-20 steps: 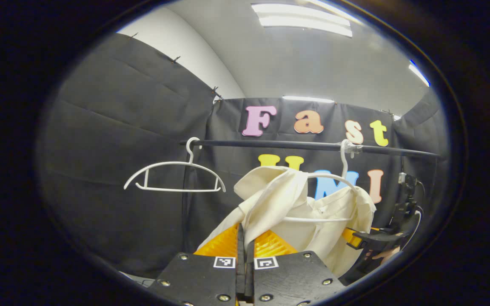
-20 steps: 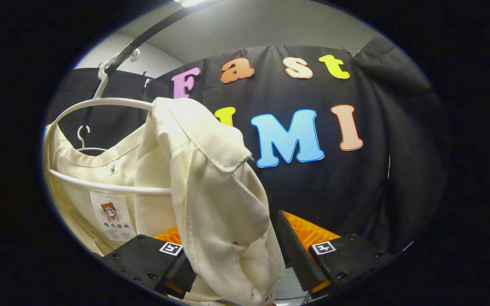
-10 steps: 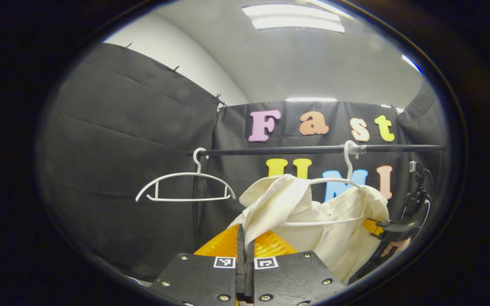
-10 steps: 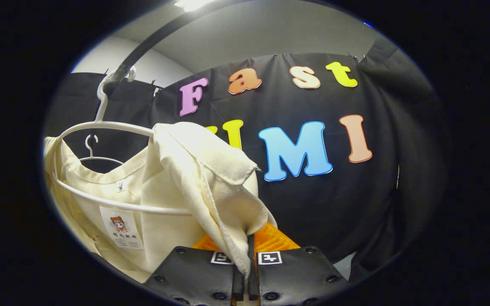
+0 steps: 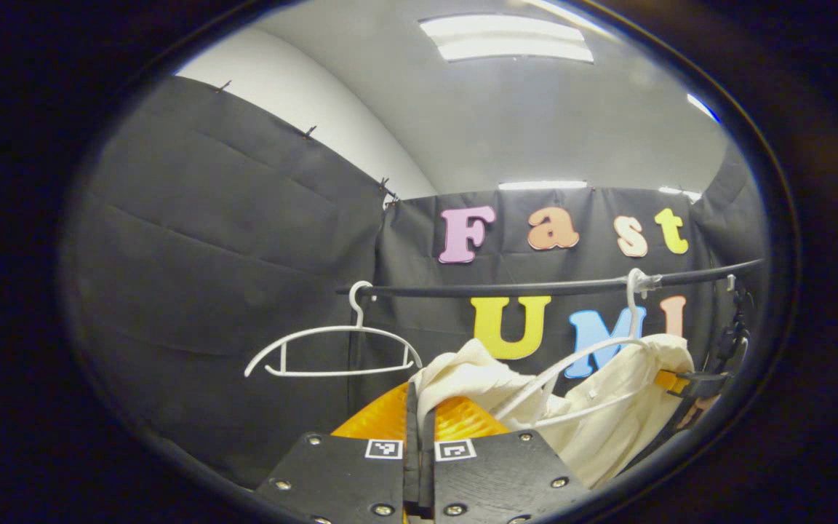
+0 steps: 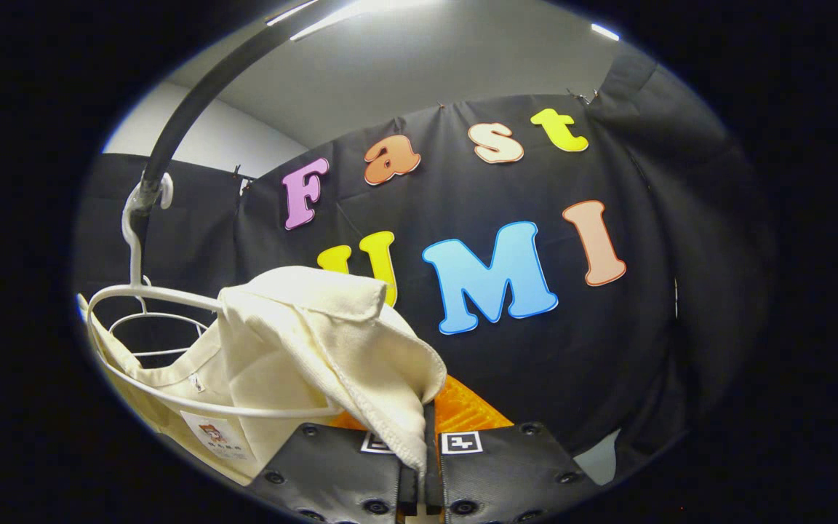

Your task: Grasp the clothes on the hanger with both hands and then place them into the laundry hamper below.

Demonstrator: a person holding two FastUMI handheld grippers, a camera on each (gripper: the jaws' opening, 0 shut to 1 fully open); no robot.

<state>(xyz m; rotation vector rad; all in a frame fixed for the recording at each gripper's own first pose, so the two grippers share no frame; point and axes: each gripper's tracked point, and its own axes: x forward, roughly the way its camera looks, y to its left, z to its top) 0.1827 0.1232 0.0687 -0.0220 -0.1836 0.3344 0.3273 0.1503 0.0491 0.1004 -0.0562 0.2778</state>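
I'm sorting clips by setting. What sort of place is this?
Likely an indoor recording booth with a clothes rail: black cloth walls, a black rail with white hangers, ceiling strip lights.

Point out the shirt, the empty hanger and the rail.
shirt point(image 6: 302, 342), right gripper view: folded shoulder cloth.
empty hanger point(image 5: 332, 354), left gripper view: its arched top bar.
rail point(image 5: 499, 289), left gripper view: midway along the black bar.

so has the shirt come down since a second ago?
Yes. In the left gripper view the shirt sits lower under the rail, dragging its hanger into a tilt.
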